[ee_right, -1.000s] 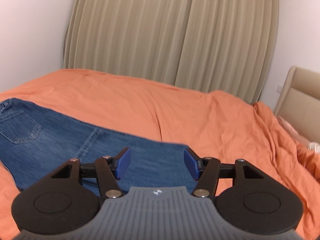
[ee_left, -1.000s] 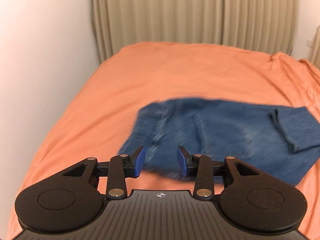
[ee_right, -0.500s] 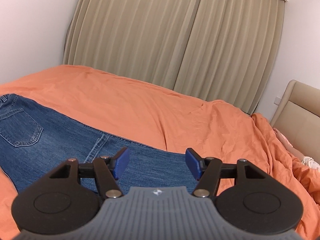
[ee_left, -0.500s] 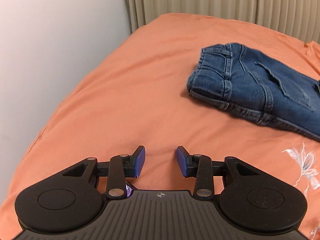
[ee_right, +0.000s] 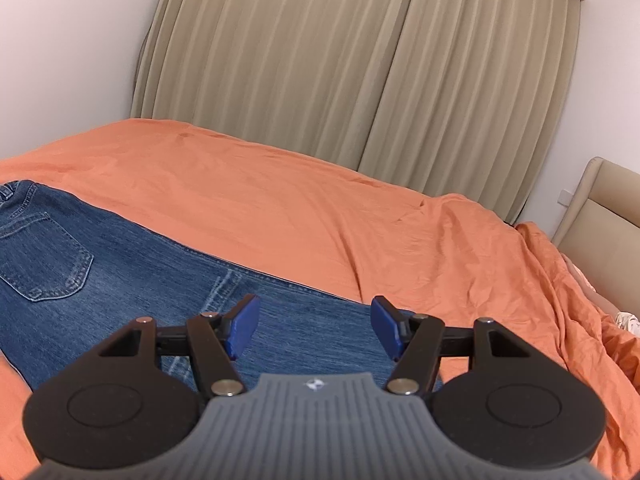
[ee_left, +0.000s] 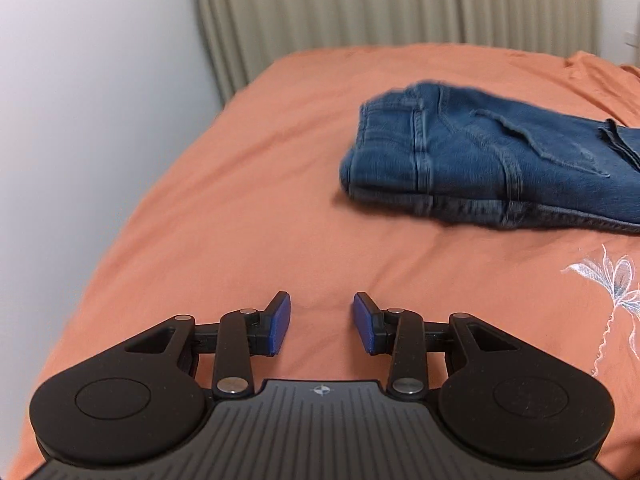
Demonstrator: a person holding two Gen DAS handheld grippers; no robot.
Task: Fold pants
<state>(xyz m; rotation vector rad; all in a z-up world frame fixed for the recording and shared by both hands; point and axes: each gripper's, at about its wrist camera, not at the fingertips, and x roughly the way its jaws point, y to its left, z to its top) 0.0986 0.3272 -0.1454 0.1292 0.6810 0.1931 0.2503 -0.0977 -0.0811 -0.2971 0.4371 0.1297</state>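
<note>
Jeans (ee_left: 492,160) lie folded on my orange bedspread (ee_left: 248,200), waistband edge facing the wall side. Left gripper (ee_left: 321,322) hovers over bare spread, well apart from them, fingers parted, holding nothing. Right gripper (ee_right: 315,326) hangs over the denim, fingers spread, also holding nothing.

Pants (ee_left: 492,160) lie on the bed (ee_left: 260,208), curtain (ee_right: 360,80) behind.
</note>
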